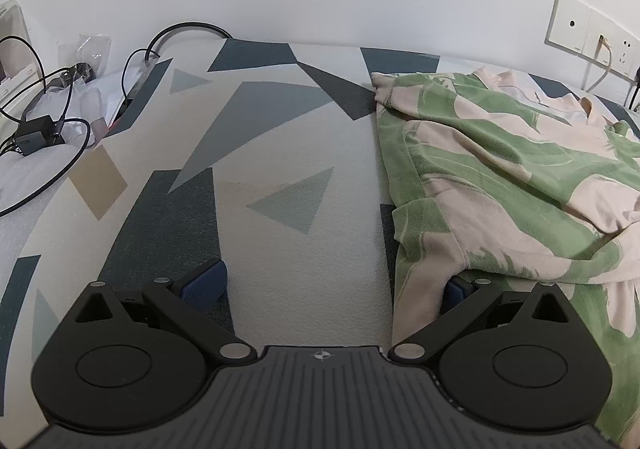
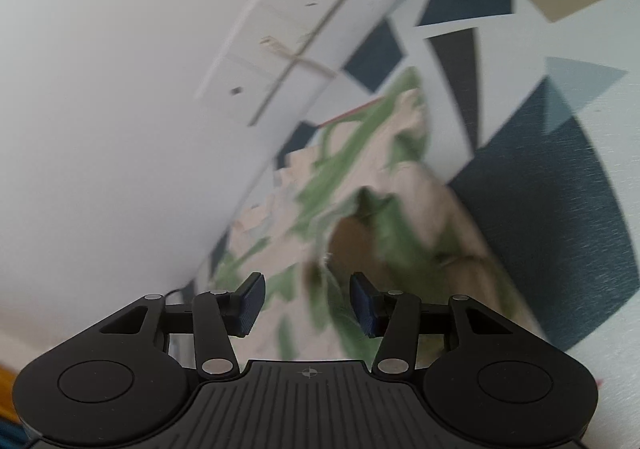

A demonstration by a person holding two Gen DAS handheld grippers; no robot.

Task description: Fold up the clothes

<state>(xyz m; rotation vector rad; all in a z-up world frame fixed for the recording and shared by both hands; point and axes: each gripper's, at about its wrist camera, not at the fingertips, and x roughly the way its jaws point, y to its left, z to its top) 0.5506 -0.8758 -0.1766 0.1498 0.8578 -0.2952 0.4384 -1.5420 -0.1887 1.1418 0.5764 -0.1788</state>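
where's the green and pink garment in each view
Left wrist view: the green and pink garment fills the right side, lying rumpled on the patterned cover, its near edge draped over the left tool's right-hand pad.
Right wrist view: it sits in the centre, blurred, running up from between the right tool's open pads.
Shared landmark: the white wall socket panel, upper right in the left view, upper centre in the right view.

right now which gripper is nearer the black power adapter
Left. The left gripper sits on the patterned mat with the power adapter off to its far left. The right gripper is over the green and pink garment; no adapter shows there.
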